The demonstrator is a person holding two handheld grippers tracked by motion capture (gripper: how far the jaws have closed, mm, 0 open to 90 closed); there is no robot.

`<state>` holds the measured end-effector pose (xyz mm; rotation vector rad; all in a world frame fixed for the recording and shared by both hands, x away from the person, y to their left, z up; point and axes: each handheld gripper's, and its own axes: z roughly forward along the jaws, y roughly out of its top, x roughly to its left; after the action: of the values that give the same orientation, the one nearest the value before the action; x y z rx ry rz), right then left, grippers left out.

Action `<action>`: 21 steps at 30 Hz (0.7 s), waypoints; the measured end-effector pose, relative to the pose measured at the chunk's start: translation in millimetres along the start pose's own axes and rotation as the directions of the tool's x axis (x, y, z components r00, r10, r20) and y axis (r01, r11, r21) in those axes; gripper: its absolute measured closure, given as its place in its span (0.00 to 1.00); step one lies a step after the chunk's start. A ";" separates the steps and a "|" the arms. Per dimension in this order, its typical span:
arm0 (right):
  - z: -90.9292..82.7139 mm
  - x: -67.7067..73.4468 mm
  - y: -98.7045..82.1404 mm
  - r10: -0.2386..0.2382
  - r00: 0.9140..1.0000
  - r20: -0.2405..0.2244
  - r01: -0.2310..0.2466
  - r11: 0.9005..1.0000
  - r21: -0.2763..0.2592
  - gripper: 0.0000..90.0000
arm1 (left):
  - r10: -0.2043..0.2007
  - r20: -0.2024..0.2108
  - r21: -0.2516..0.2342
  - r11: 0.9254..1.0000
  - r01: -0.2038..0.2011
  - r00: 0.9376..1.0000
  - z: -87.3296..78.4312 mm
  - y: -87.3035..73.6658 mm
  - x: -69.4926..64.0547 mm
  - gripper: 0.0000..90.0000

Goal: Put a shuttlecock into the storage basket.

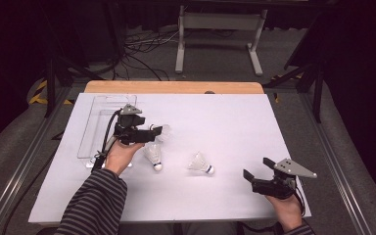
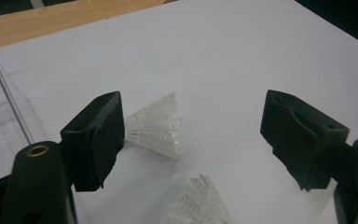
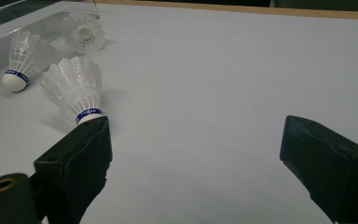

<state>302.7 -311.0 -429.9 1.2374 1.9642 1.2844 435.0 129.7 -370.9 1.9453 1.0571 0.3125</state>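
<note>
Three white feathered shuttlecocks sit on the white table sheet, so this looks like the tidy-into-the-bin job. Left gripper hovers with jaws spread wide, nothing held, right over the farthest shuttlecock, which lies on its side just beside the clear plastic tray. Middle shuttlecock and near shuttlecock lie a bit apart. Right gripper waits open by the table's near edge. My guess at the next move: lower, pinch gently, those skirts crush easily.
</note>
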 end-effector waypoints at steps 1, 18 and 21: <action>0.0 -0.4 0.0 -0.005 1.000 0.001 0.005 1.000 -0.003 0.11 | -0.001 0.001 0.009 1.000 0.001 1.000 0.8 1.1 -0.4 0.26; 0.6 -0.1 -0.1 -0.001 1.000 -0.002 0.001 1.000 -0.001 0.11 | -0.023 -0.005 0.154 0.988 0.024 1.000 14.9 13.7 3.1 0.31; 0.6 0.1 -0.1 0.000 1.000 -0.003 0.000 1.000 0.000 0.11 | -0.027 -0.004 0.170 0.985 0.027 1.000 17.0 15.3 2.7 0.33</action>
<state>303.1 -310.7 -430.2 1.2360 1.9667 1.2863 454.8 118.0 -369.3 2.0796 1.1425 0.2150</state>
